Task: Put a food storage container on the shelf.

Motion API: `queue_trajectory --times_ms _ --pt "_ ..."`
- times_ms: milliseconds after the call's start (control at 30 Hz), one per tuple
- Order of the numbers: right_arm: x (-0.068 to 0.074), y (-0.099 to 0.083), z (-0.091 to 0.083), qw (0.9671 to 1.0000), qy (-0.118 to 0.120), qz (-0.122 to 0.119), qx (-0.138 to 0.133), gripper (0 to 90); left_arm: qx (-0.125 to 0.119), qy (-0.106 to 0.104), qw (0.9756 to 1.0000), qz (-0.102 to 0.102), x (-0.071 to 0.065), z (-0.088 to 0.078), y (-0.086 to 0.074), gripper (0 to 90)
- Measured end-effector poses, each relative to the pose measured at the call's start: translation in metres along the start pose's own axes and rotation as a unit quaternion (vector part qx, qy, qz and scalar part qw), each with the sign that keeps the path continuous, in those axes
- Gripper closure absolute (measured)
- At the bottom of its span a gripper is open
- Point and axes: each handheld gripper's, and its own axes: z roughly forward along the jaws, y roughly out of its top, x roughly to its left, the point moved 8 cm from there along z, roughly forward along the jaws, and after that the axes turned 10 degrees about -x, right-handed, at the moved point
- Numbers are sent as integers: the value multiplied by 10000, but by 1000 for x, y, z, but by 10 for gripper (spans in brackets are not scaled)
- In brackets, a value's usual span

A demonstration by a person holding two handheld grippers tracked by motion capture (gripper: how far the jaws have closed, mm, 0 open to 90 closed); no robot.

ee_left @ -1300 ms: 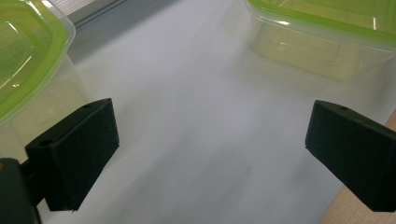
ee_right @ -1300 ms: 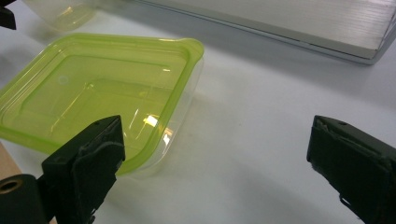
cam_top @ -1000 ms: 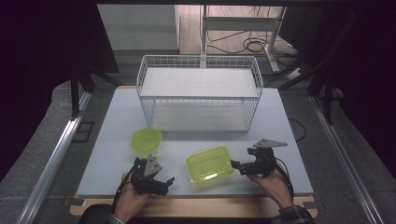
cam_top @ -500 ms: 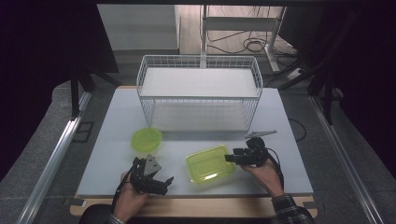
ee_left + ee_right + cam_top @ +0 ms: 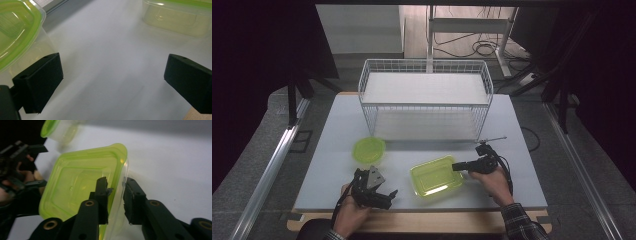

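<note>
My right hand-held gripper [image 5: 116, 195] had just been closing, its two jaws straddling the near wall of the rectangular green container [image 5: 82, 187], one inside the rim and one outside; I could not tell whether the pads already pressed on it. In the high view that container [image 5: 435, 176] lay on the white counter [image 5: 512, 150], between my two hands and in front of the wire basket [image 5: 426, 100]. My left hand-held gripper [image 5: 384, 196] rested near the counter's front edge, jaws wide apart with nothing between them. The round green bowl [image 5: 369, 149] sat just beyond it, apart from the container.
</note>
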Motion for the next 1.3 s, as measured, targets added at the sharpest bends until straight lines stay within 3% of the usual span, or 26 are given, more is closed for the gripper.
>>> queue_trajectory --times_ms 100,133,300,567,1300 --pt "4 0 0 9993 263 255 1 795 -78 45 9999 -121 4 -2 0 21" --pt "5 1 -1 9993 282 243 14 796 -67 54 9999 -111 6 -3 0 22" --pt "8 2 -2 9994 255 230 -33 799 -122 66 9997 -179 8 -4 0 23" --pt "13 12 -13 9984 322 297 -355 798 -82 7 9998 -201 6 -4 1 26" --pt "29 49 -30 9934 536 421 -924 799 58 -31 9998 -162 3 -1 -1 28"
